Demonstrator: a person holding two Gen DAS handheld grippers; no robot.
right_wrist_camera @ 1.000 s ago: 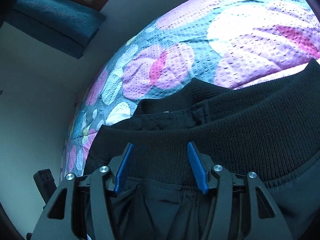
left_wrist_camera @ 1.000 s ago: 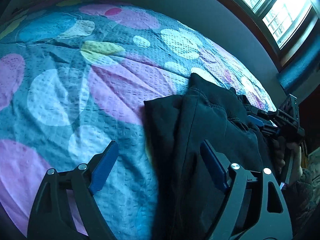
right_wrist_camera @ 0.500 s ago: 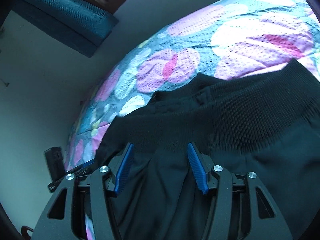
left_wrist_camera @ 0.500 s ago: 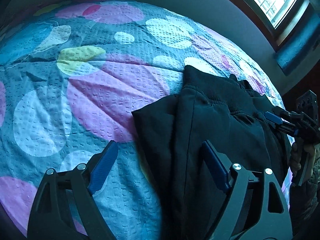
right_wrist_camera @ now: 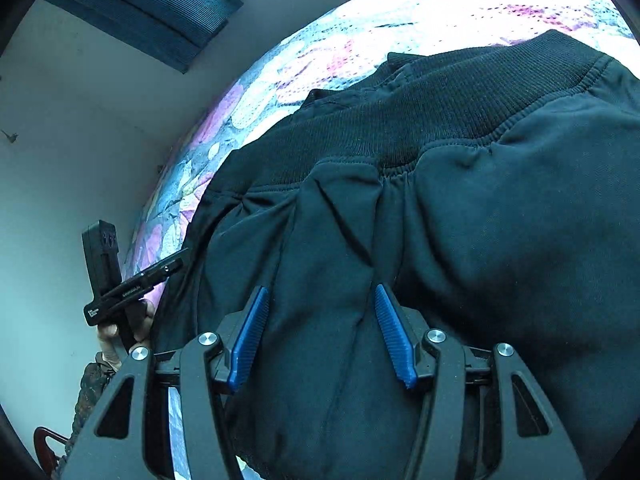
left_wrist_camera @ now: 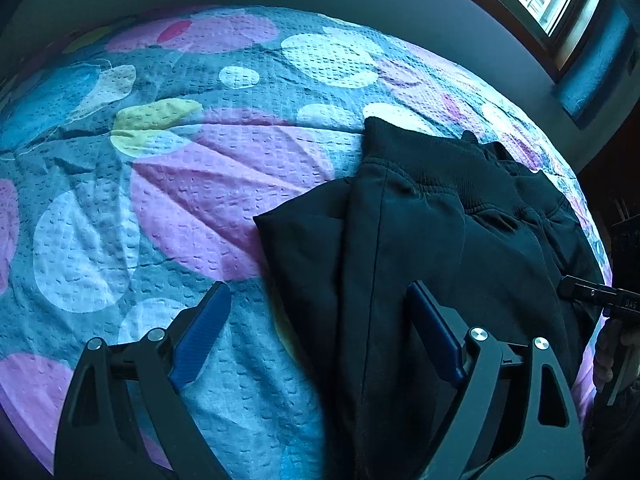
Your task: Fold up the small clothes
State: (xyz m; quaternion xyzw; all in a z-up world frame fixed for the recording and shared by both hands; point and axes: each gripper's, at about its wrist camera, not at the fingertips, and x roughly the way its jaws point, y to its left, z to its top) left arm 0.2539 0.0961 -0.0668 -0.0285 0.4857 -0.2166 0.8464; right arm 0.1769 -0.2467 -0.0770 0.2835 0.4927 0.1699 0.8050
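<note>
Right gripper (right_wrist_camera: 320, 336), spread, straddles the black garment (right_wrist_camera: 460, 220); left gripper (left_wrist_camera: 316, 336) likewise spread.

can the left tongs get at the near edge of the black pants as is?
Probably yes: left tongs are open, the black pants edge lies between their fingers on the bedspread, nothing covering it.

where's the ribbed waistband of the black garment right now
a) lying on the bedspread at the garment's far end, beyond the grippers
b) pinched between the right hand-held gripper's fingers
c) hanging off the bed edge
a: the ribbed waistband lies on the patterned bedspread at the far end of the black garment, beyond the open right hand-held gripper.
</note>
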